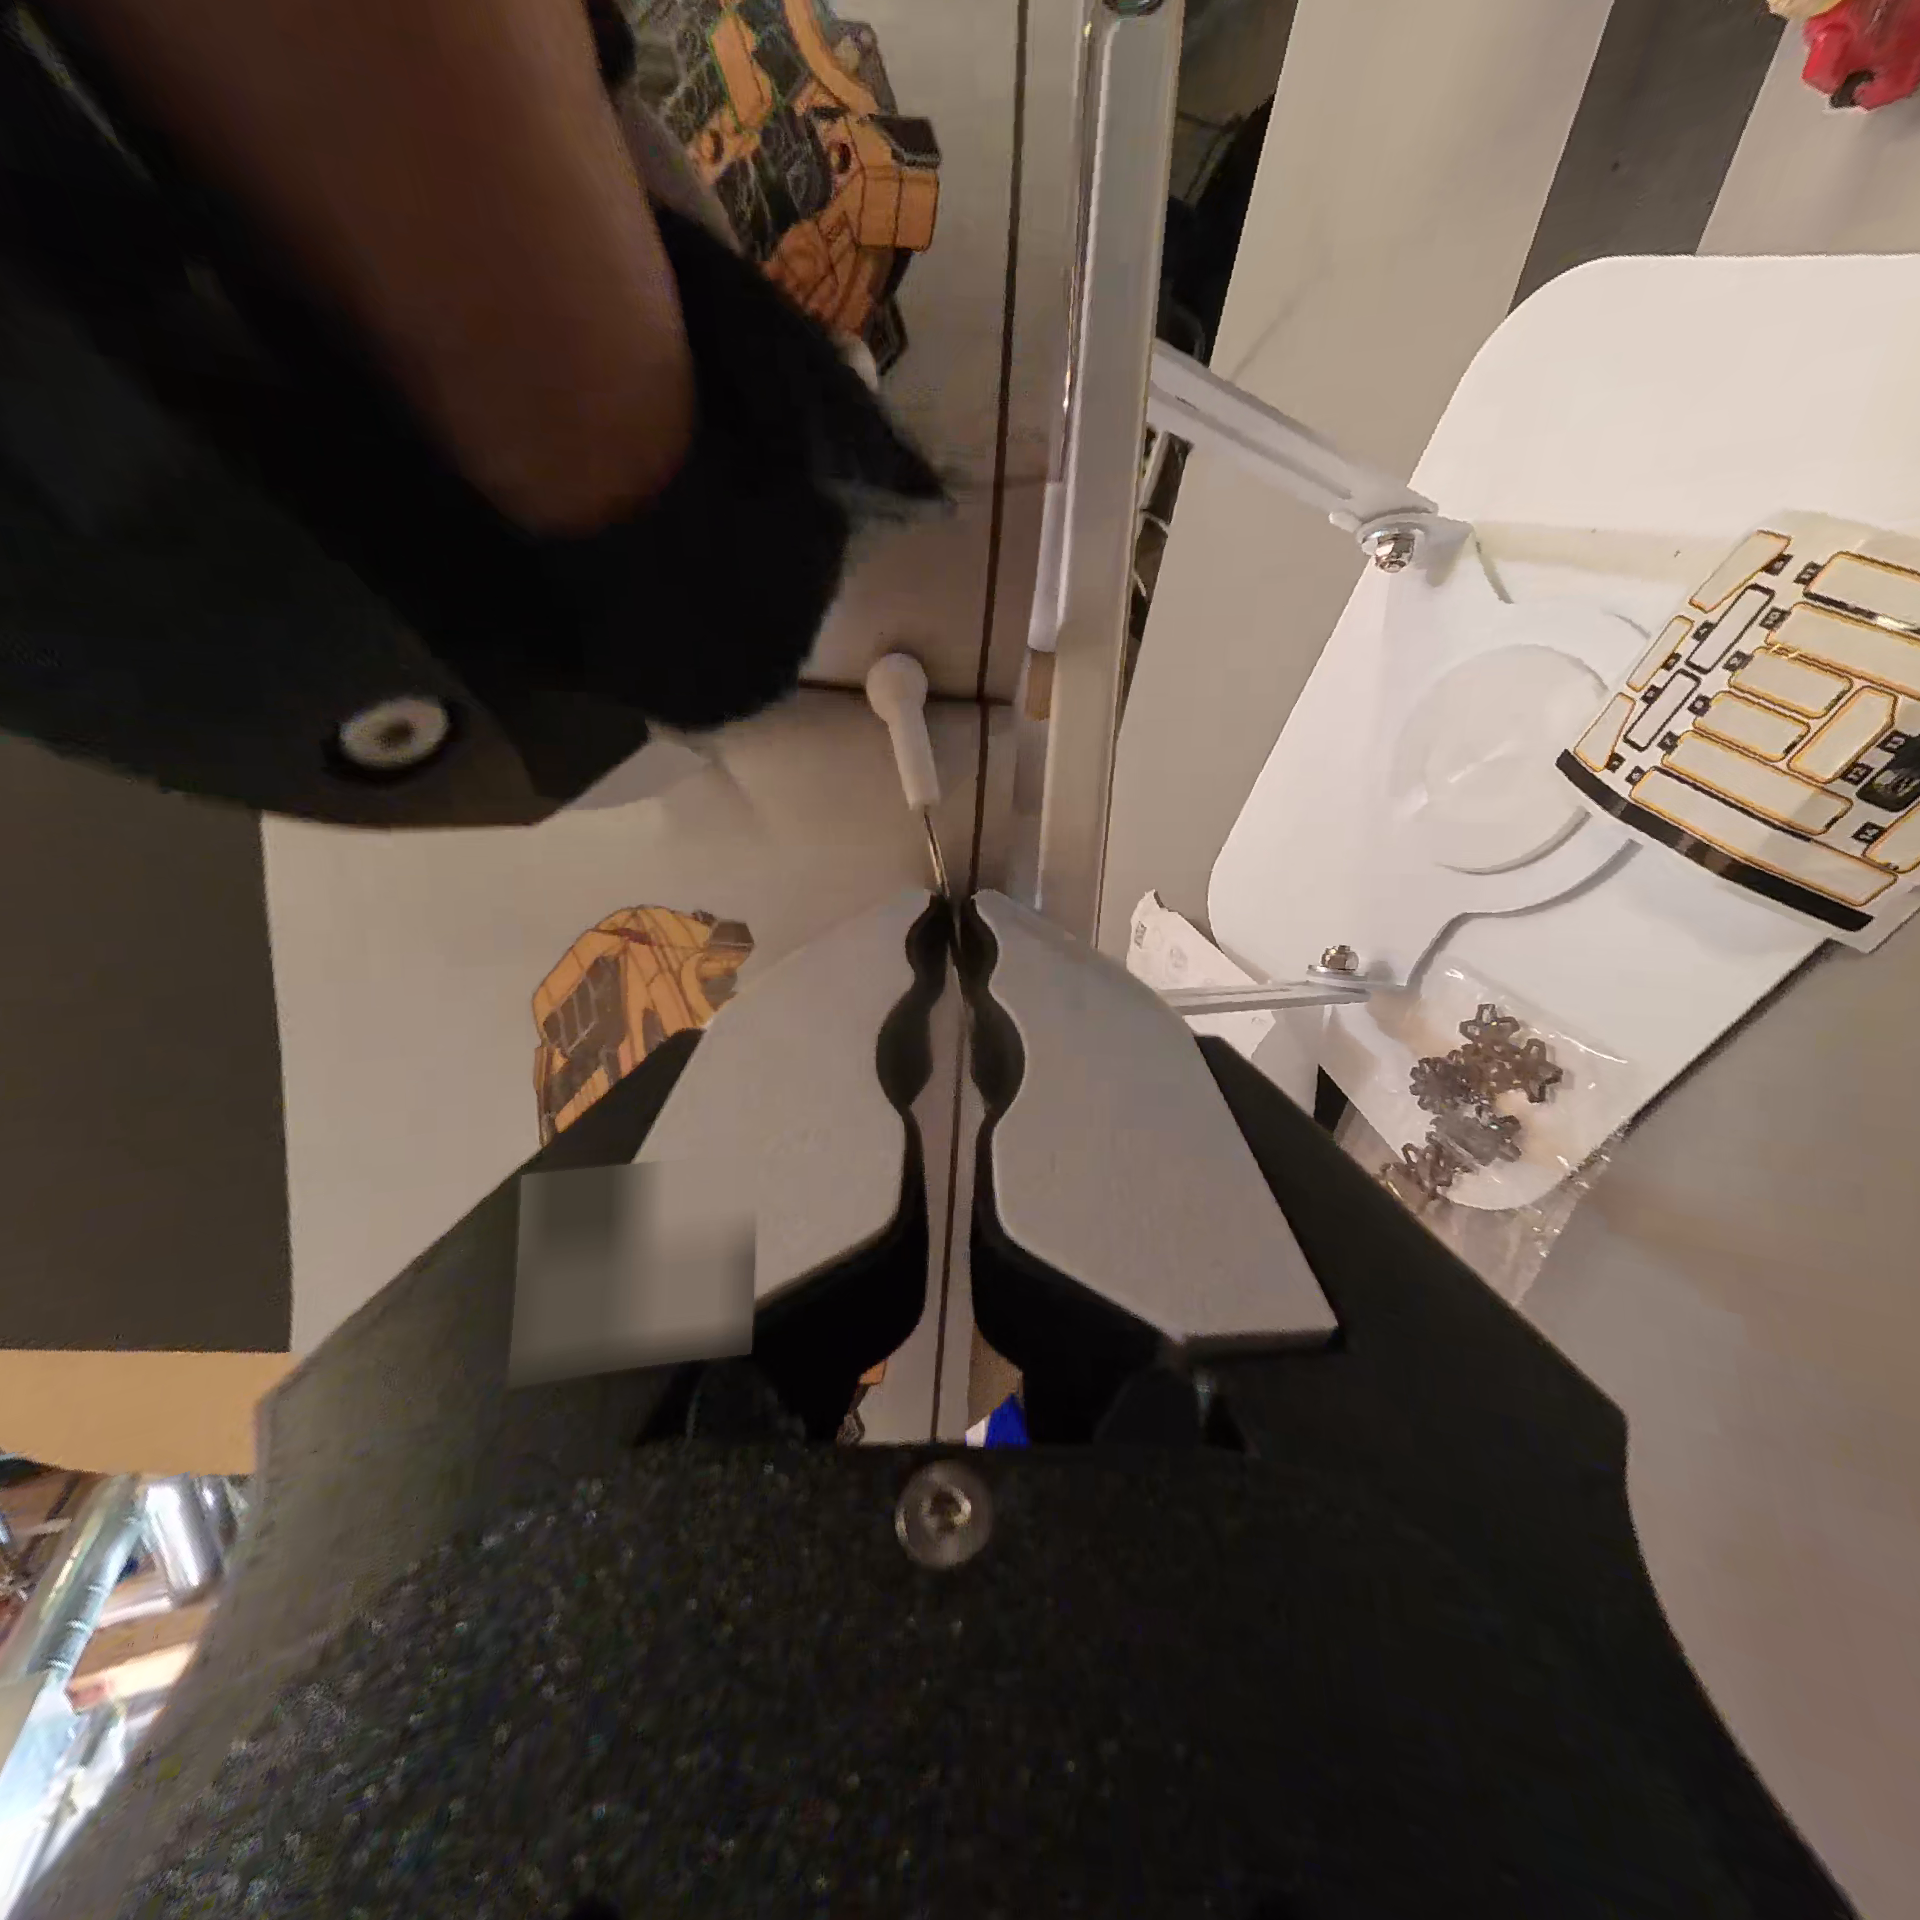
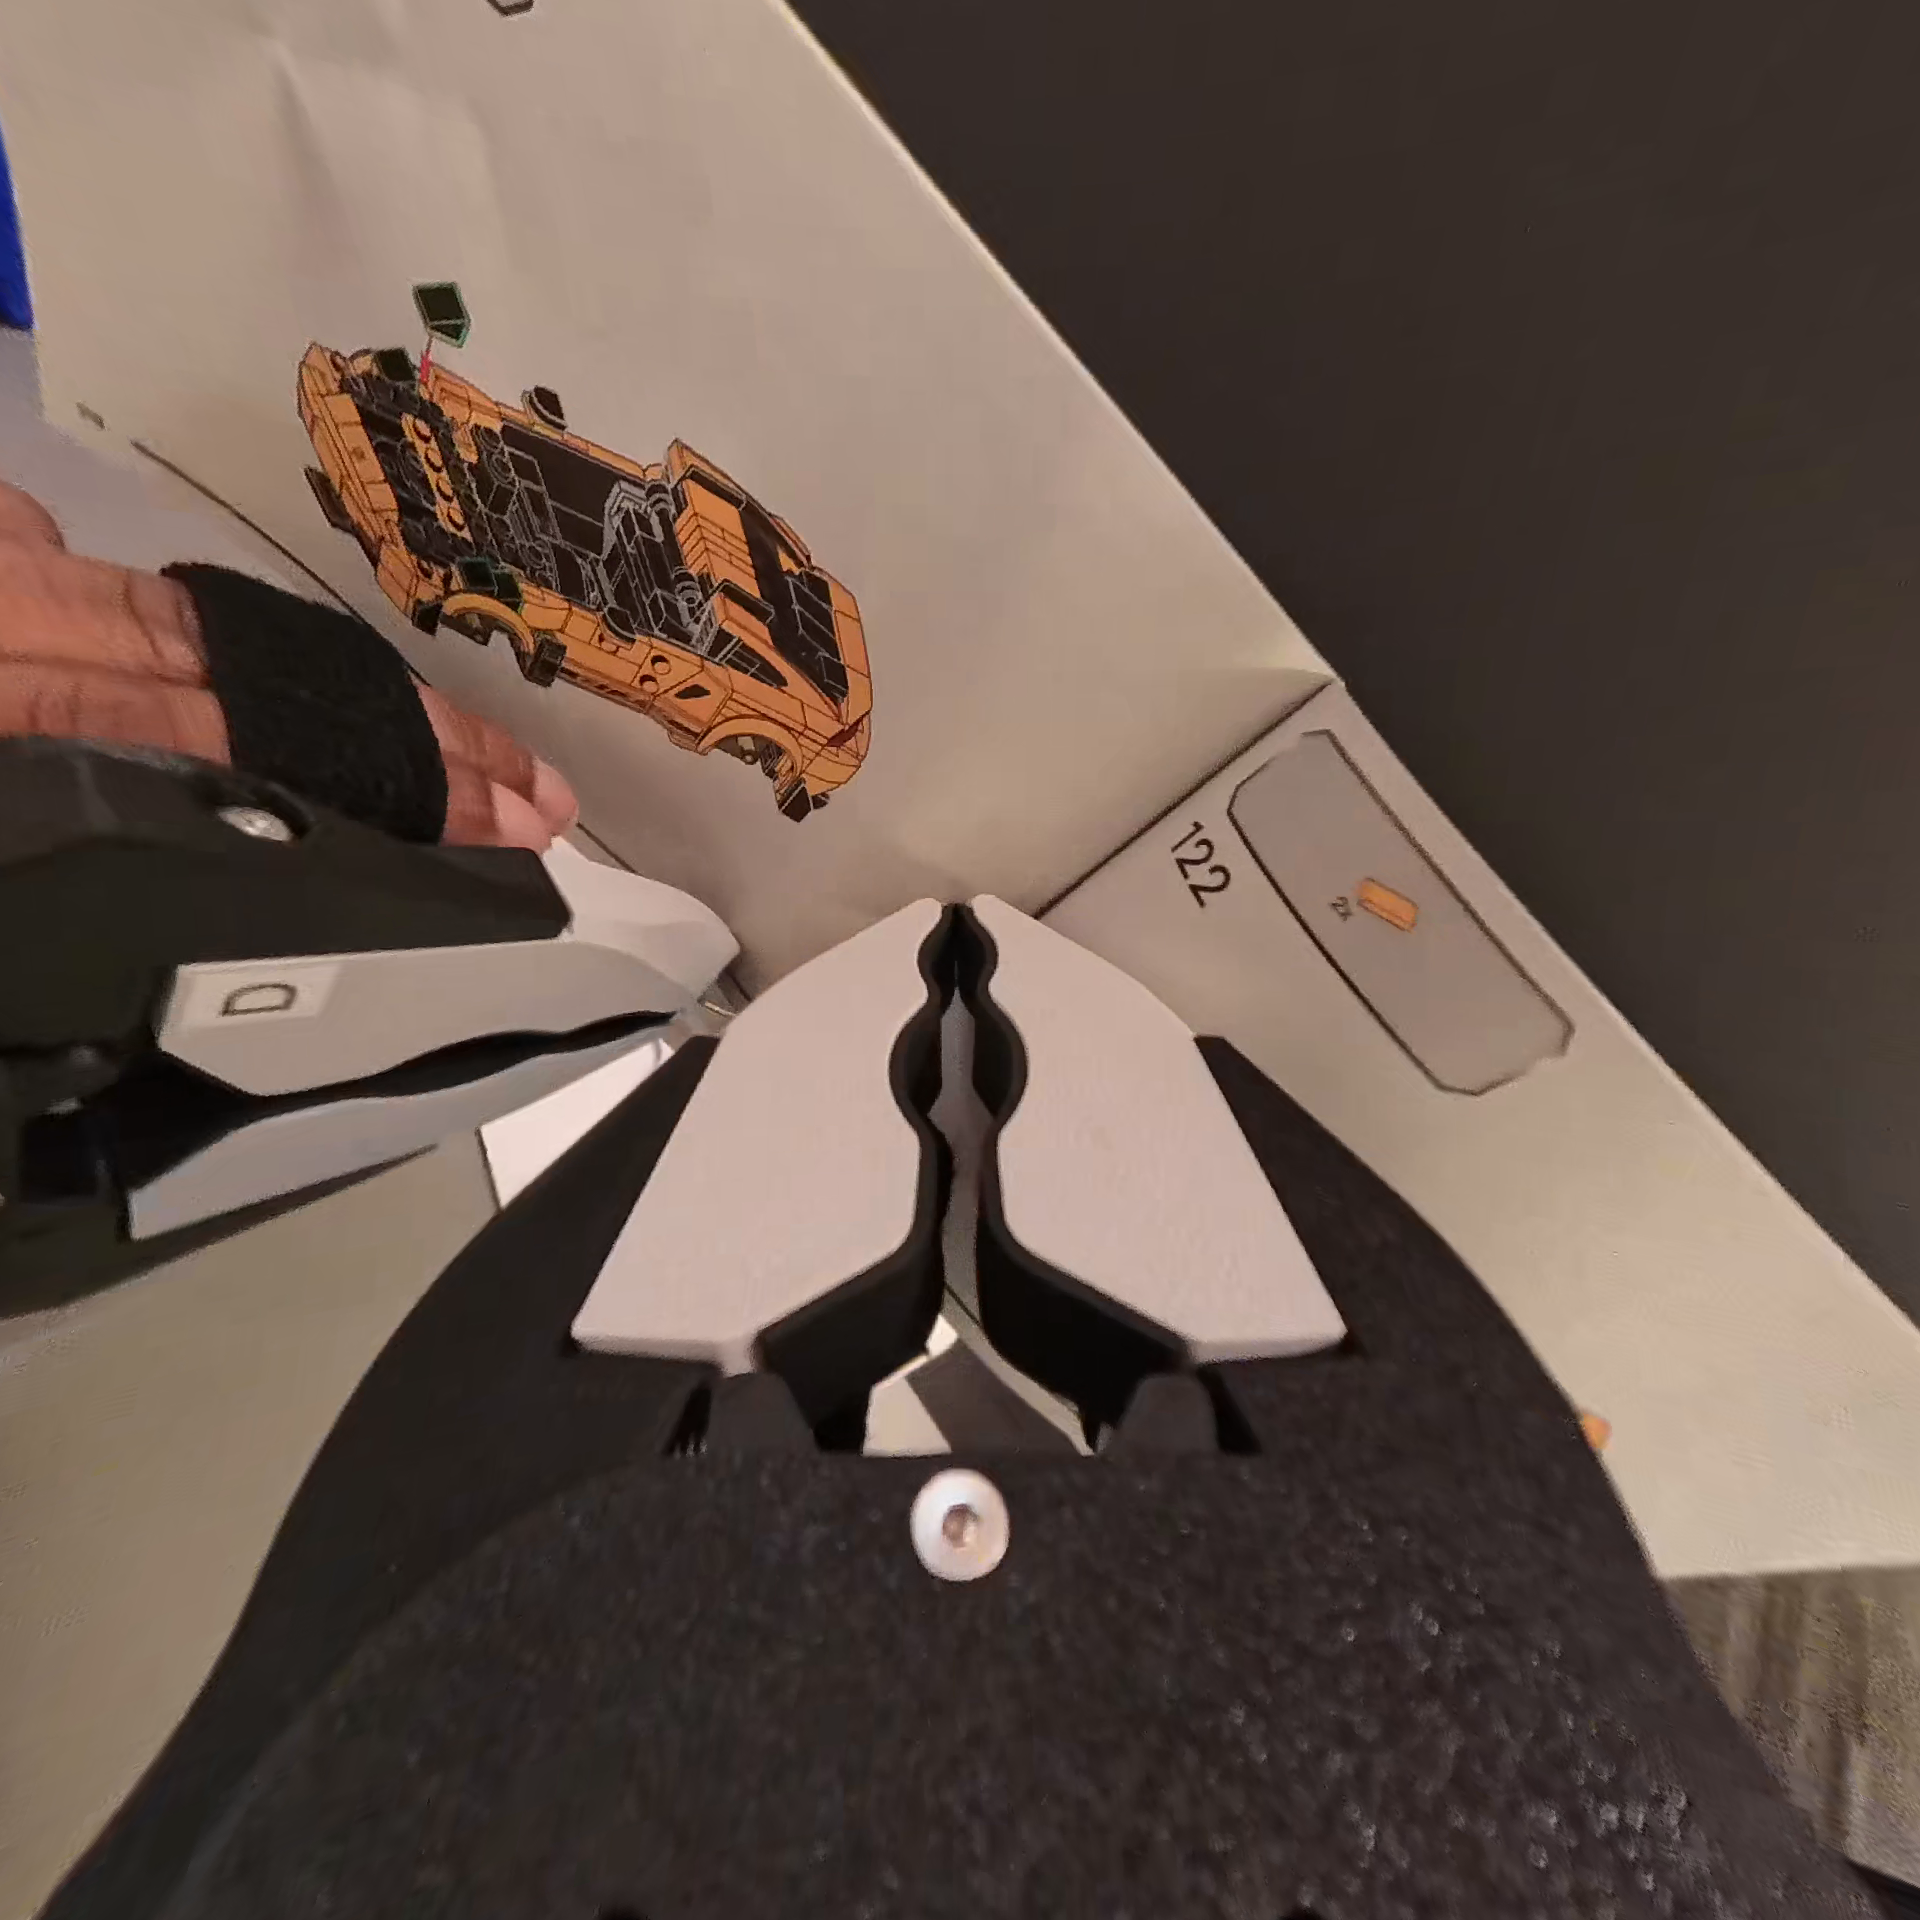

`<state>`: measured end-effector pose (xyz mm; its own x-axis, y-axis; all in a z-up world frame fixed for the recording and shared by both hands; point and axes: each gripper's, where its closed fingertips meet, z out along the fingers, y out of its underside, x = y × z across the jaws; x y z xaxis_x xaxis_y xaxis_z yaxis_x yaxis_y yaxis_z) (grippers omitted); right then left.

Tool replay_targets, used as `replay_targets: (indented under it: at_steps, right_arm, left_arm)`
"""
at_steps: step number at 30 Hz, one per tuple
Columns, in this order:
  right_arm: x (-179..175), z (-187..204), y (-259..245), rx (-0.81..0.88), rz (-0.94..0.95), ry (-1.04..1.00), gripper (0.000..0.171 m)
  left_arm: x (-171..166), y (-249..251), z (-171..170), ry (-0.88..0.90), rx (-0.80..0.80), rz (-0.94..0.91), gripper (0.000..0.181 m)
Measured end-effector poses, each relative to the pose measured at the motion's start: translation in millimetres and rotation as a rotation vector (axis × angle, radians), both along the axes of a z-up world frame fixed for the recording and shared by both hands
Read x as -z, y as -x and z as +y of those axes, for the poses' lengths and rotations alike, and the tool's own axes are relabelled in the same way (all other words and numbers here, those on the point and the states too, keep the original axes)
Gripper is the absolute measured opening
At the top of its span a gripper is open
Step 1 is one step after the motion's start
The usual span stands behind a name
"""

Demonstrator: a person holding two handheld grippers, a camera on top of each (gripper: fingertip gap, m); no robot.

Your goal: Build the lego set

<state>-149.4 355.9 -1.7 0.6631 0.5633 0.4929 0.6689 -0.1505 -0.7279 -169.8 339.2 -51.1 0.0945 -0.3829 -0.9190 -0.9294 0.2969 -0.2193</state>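
The instruction booklet [image 2: 935, 436] stands open on a white book stand [image 1: 1621, 416], with orange car drawings on its pages; it also shows in the left wrist view [image 1: 644, 997]. My left gripper [image 1: 951, 914] is shut, and its tips seem to pinch the thin wire of the stand's white-tipped page holder [image 1: 902, 727] at the booklet's edge. In the right wrist view it [image 2: 717, 977] comes in from the left with a hand on it. My right gripper [image 2: 954, 914] is shut with its tips against the page, at a crease. No loose bricks show.
A sticker sheet [image 1: 1756, 727] and a clear bag of small dark parts [image 1: 1475, 1091] lie against the stand's white plate. The stand's metal upright [image 1: 1101, 520] runs just right of the booklet. My right gripper's black body and a hand [image 1: 364, 416] fill the upper left. One gripper's finger ends stand about 6 centimeters off the other's.
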Motion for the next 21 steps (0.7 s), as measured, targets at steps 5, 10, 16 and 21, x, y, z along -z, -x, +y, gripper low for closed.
replay_targets:
  at_steps: [5,10,16,21]
  right_arm:
    - [-1.0,-3.5,-1.9,-0.041,0.091,-0.019,0.000]
    - [-0.3,-11.4,-20.9,-0.072,0.184,-0.084,0.000]
    - [5.2,-16.9,-54.1,-0.044,0.199,-0.181,0.000]
    - [14.8,-8.3,-90.0,0.072,0.199,-0.194,0.000]
  left_arm:
    - [0.1,-0.3,-1.6,0.039,-0.012,-0.003,0.003]
    - [-12.5,17.9,-18.2,0.100,0.017,-0.173,0.013]
    - [-30.1,104.4,4.0,0.177,-0.173,-0.555,0.005]
    - [-35.8,129.6,15.0,0.213,-0.194,-0.685,0.000]
